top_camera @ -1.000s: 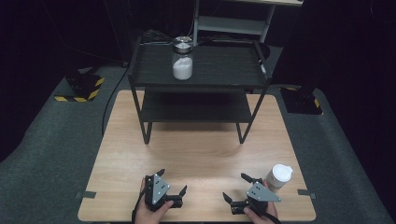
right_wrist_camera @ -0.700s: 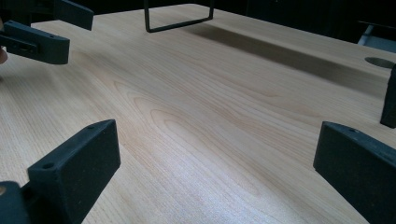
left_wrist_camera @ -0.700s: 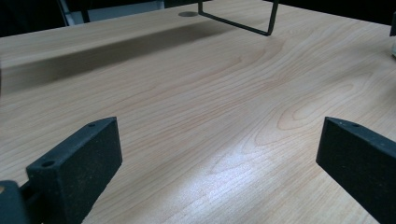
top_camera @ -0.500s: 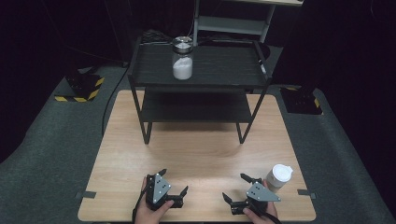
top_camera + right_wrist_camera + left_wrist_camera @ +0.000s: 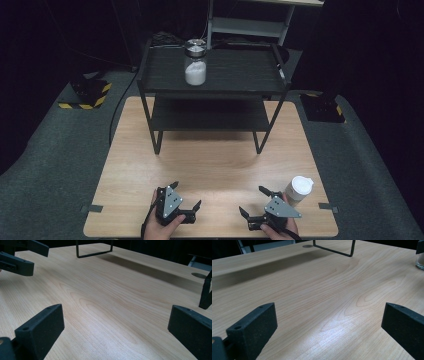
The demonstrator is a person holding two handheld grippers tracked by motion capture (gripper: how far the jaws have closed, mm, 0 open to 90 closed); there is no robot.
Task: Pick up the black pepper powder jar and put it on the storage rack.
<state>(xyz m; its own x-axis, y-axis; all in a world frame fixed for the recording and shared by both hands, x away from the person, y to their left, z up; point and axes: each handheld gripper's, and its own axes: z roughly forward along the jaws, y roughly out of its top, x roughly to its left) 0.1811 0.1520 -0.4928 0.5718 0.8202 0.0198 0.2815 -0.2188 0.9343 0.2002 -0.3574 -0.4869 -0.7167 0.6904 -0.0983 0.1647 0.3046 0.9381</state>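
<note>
A wooden surface (image 5: 215, 165) was lit amid darkness. Both the left hand-held gripper (image 5: 186, 201) and the right hand-held gripper (image 5: 254, 202) were held spread wide, grasping nothing. A white-lidded cup (image 5: 298, 188) stood just beside the right one.

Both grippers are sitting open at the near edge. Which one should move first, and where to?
Probably the right gripper: turn it toward the white-lidded cup standing just beside it on the table. Its jaws are open and empty and point toward the table's middle, while the left gripper sits farther from the cup.
</note>
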